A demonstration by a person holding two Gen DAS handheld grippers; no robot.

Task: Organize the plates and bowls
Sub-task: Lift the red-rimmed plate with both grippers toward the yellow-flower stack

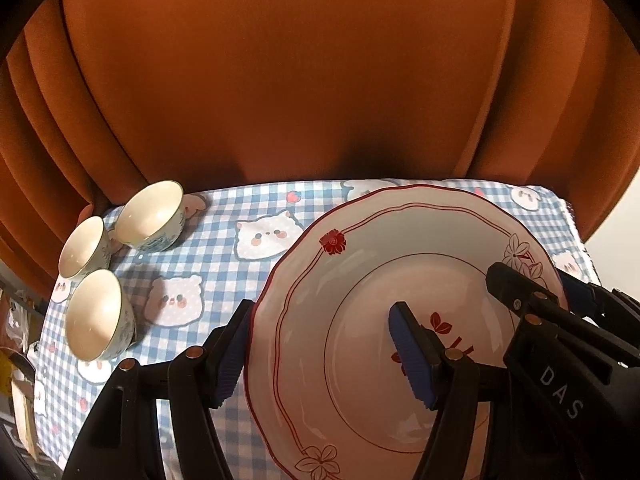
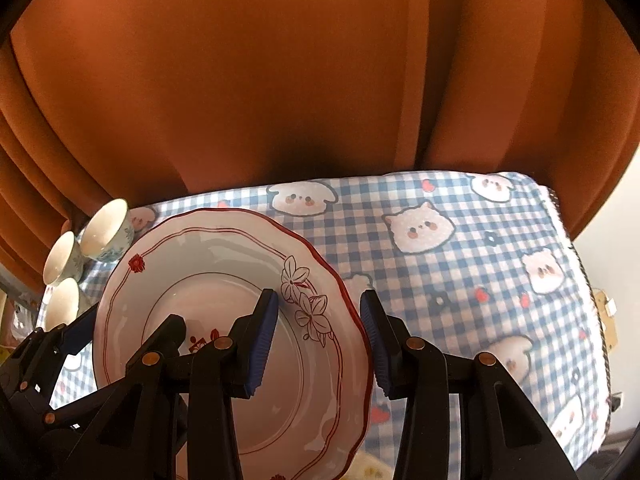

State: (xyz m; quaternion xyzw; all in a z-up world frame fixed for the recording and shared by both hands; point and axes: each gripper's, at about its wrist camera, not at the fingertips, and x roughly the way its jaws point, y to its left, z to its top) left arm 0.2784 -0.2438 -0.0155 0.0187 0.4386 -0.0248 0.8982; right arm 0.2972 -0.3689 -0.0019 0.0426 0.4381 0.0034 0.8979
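**A:** What was nearest the cameras?

**B:** The two black grippers with blue ribbed pads. The left gripper [image 1: 324, 352] straddled the left rim of a plate [image 1: 360, 248], one finger outside the rim and one over the plate's inner face. The right gripper [image 2: 320, 336] straddled the right rim in the same way. Both sets of jaws stood partly apart, and I could not tell whether the pads pressed on the rim.

**A:** Describe the plate.

**B:** It was white and scalloped, with a red edge, red lines and flower drawings. It sat between the two grippers, over the left half of the desk [image 2: 460, 280].

**A:** What lay beyond it?

**B:** The desk wore a blue and white checked cloth printed with cartoon animal faces. Three small bowls [image 1: 150, 216] stood in a close cluster at the far left corner, cream inside and patterned blue outside, well apart from the plate.

**A:** And behind that?

**B:** An orange curtain [image 1: 280, 80] hung in folds across the back.
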